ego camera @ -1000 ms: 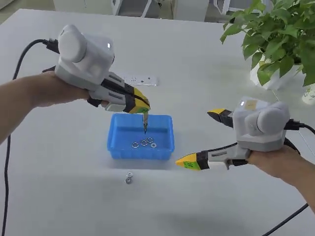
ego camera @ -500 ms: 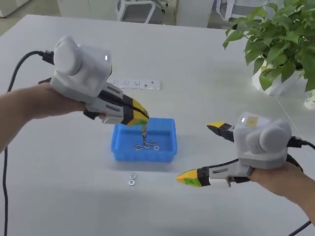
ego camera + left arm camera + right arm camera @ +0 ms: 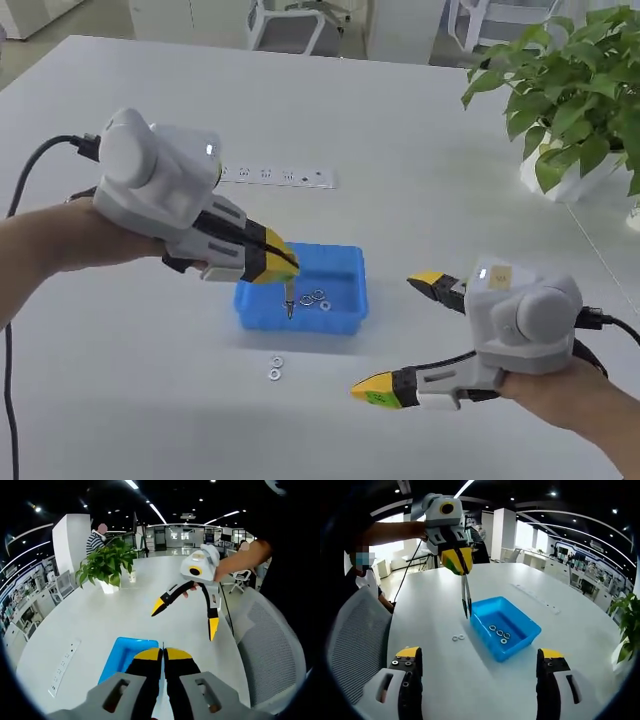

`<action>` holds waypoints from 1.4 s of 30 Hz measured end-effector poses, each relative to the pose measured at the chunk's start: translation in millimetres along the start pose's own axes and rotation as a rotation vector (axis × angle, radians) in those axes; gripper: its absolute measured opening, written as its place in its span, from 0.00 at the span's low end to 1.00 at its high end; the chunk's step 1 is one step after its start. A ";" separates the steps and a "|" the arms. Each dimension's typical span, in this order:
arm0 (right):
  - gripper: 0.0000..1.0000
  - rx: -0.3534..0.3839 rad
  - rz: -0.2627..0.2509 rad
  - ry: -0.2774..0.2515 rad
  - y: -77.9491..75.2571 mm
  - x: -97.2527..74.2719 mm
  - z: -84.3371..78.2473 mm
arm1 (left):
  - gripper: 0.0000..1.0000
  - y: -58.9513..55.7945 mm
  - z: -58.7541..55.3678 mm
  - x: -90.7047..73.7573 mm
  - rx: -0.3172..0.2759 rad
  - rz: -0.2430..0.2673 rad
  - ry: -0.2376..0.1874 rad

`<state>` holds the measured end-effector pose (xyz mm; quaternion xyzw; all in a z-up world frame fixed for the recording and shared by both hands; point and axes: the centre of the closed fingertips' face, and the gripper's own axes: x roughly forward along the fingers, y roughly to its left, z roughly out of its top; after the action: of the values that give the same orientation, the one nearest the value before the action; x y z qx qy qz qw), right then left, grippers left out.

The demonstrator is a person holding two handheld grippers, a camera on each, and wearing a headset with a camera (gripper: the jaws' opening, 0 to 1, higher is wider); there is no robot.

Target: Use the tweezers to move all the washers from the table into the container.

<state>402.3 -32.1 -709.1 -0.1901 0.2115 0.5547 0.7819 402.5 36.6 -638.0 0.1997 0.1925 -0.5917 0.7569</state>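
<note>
My left gripper (image 3: 280,262) is shut on a pair of slim metal tweezers (image 3: 289,298) that point down. Their tip hangs over the front left rim of the blue container (image 3: 345,265); I see no washer in it. Several washers (image 3: 319,298) lie inside the container. Two washers (image 3: 275,368) lie on the white table in front of it. From the right gripper view, the tweezers (image 3: 465,597) hang beside the container (image 3: 522,622), above the two loose washers (image 3: 458,638). My right gripper (image 3: 400,335) is wide open to the container's right, holding nothing.
A white power strip (image 3: 272,176) lies behind the container. A potted green plant (image 3: 570,100) stands at the table's far right. A cable (image 3: 40,165) trails from the left gripper. Grey office chairs (image 3: 290,20) stand beyond the far edge.
The left gripper has carried the tweezers from over the middle of the container toward its front left edge. The right gripper has stayed open in about the same place. The head camera has shifted.
</note>
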 end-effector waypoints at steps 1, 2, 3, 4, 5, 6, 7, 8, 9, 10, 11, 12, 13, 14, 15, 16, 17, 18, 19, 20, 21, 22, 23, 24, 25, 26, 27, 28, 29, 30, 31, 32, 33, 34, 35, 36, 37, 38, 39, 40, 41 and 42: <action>0.94 -0.009 0.010 -0.002 2.8 1.4 0.3 | 0.05 -0.9 -1.1 -0.2 0.000 0.000 0.001; 0.93 -0.011 0.014 -0.002 4.4 2.2 0.3 | 0.05 -1.8 -2.5 -0.4 -0.001 0.000 0.002; 0.92 -0.012 0.019 -0.001 5.8 3.1 0.1 | 0.05 -2.2 -3.4 -0.6 -0.002 0.000 0.003; 0.91 -0.014 0.024 -0.001 7.9 4.0 0.0 | 0.05 -2.7 -3.9 -0.8 -0.003 0.000 0.002; 0.90 -0.019 0.027 -0.005 9.5 4.9 0.5 | 0.05 -3.9 -4.7 -1.0 0.001 -0.002 -0.001; 0.89 -0.023 0.031 -0.010 11.5 6.2 0.6 | 0.05 -4.5 -5.1 -1.1 0.003 -0.002 -0.004; 0.89 -0.021 0.036 -0.009 13.0 7.4 0.3 | 0.05 -5.1 -5.8 -1.2 0.003 -0.001 -0.006; 0.89 -0.025 0.041 -0.007 14.6 9.4 -0.7 | 0.05 -5.5 -6.2 -1.3 0.003 -0.001 -0.008; 0.88 -0.028 0.044 -0.006 15.6 10.6 -1.5 | 0.05 -6.3 -7.0 -1.2 -0.001 -0.002 -0.011; 0.87 -0.033 0.049 -0.003 17.5 12.1 -2.4 | 0.05 -6.8 -7.7 -1.2 -0.002 -0.001 -0.011; 0.86 -0.036 0.052 -0.003 18.7 12.9 -2.6 | 0.05 -7.7 -8.7 -1.2 -0.007 -0.002 -0.014; 0.85 -0.041 0.056 -0.006 20.6 14.1 -2.3 | 0.05 -8.6 -9.4 -1.3 -0.007 -0.002 -0.016; 0.84 -0.045 0.059 -0.006 21.7 15.1 -2.1 | 0.05 -9.7 -10.2 -1.3 -0.006 -0.003 -0.017; 0.83 -0.052 0.062 -0.006 23.5 16.5 -2.0 | 0.05 -10.5 -11.1 -1.3 -0.005 -0.004 -0.018; 0.81 -0.058 0.064 -0.008 24.5 17.6 -1.6 | 0.05 -11.6 -12.7 -1.1 -0.005 -0.005 -0.019; 0.80 -0.064 0.069 -0.009 25.8 19.0 -1.4 | 0.05 -12.3 -14.0 -0.8 -0.006 -0.007 -0.017; 0.78 -0.072 0.073 -0.011 27.4 21.0 -1.1 | 0.05 -13.3 -15.8 -0.4 -0.005 -0.008 -0.017; 0.76 -0.080 0.079 -0.013 29.6 23.0 -0.5 | 0.05 -13.8 -16.9 -0.1 -0.006 -0.009 -0.016; 0.75 -0.085 0.085 -0.014 31.0 24.4 -0.3 | 0.05 -14.6 -18.5 0.3 -0.009 -0.010 -0.016; 0.73 -0.090 0.091 -0.015 32.5 26.1 -0.1 | 0.05 -15.3 -19.4 0.6 -0.012 -0.012 -0.016; 0.71 -0.094 0.098 -0.016 34.3 28.5 0.0 | 0.05 -15.8 -20.4 1.0 -0.014 -0.014 -0.017; 0.70 -0.098 0.105 -0.015 36.0 30.1 0.2 | 0.05 -16.5 -22.3 1.9 -0.016 -0.015 -0.015; 0.69 -0.103 0.110 -0.013 37.3 31.7 0.0 | 0.05 -16.9 -23.6 2.3 -0.017 -0.016 -0.014; 0.68 -0.106 0.114 -0.011 38.2 33.6 -0.2 | 0.05 -17.7 -25.5 3.2 -0.020 -0.017 -0.014; 0.67 -0.107 0.119 -0.010 39.2 35.8 -0.3 | 0.05 -18.0 -26.6 3.6 -0.020 -0.018 -0.014; 0.66 -0.105 0.122 -0.010 39.8 37.0 0.0 | 0.05 -18.8 -28.1 4.4 -0.023 -0.021 -0.013; 0.66 -0.104 0.125 -0.013 40.5 38.7 0.6 | 0.05 -19.1 -28.9 4.8 -0.026 -0.021 -0.013; 0.65 -0.104 0.127 -0.013 41.2 39.6 1.0 | 0.05 -19.9 -30.0 5.7 -0.033 -0.024 -0.015; 0.65 -0.104 0.130 -0.012 42.4 41.0 1.2 | 0.05 -20.4 -31.0 6.4 -0.038 -0.024 -0.014; 0.64 -0.107 0.132 -0.011 43.2 41.9 1.7 | 0.05 -21.0 -31.8 7.1 -0.039 -0.024 -0.015; 0.64 -0.109 0.134 -0.012 44.1 42.5 2.3 | 0.05 -21.8 -33.3 8.3 -0.042 -0.024 -0.015; 0.63 -0.108 0.139 -0.015 45.5 43.6 3.0 | 0.05 -22.6 -34.3 9.0 -0.044 -0.025 -0.015; 0.63 -0.108 0.141 -0.016 46.2 44.5 3.4 | 0.05 -23.6 -35.8 10.1 -0.047 -0.027 -0.015; 0.63 -0.109 0.142 -0.016 46.8 45.5 3.6 | 0.05 -24.2 -36.4 10.5 -0.047 -0.028 -0.015; 0.63 -0.108 0.145 -0.015 47.6 46.5 3.6 | 0.05 -25.2 -37.9 11.4 -0.049 -0.029 -0.014; 0.62 -0.107 0.146 -0.016 48.0 47.1 3.6 | 0.05 -26.5 -39.3 12.4 -0.051 -0.032 -0.013; 0.62 -0.107 0.146 -0.017 48.2 47.4 3.7 | 0.05 -27.0 -41.2 13.2 -0.053 -0.033 -0.010; 0.62 -0.105 0.146 -0.017 48.4 47.6 3.9 | 0.05 -27.4 -42.5 13.8 -0.056 -0.034 -0.009; 0.62 -0.104 0.147 -0.017 48.6 47.8 3.8 | 0.05 -27.4 -43.2 14.1 -0.056 -0.035 -0.008; 0.62 -0.102 0.148 -0.016 48.8 48.1 3.1 | 0.05 -27.9 -44.8 14.7 -0.057 -0.036 -0.007; 0.62 -0.101 0.148 -0.015 48.9 48.3 2.4 | 0.05 -27.8 -45.9 15.1 -0.058 -0.036 -0.005; 0.62 -0.101 0.148 -0.014 49.0 48.1 2.4 | 0.05 -28.0 -47.1 15.4 -0.059 -0.036 -0.004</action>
<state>370.4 22.3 -736.2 -0.2090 0.1914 0.6222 0.7298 376.2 42.8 -688.1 0.1726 0.2117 -0.5998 0.7521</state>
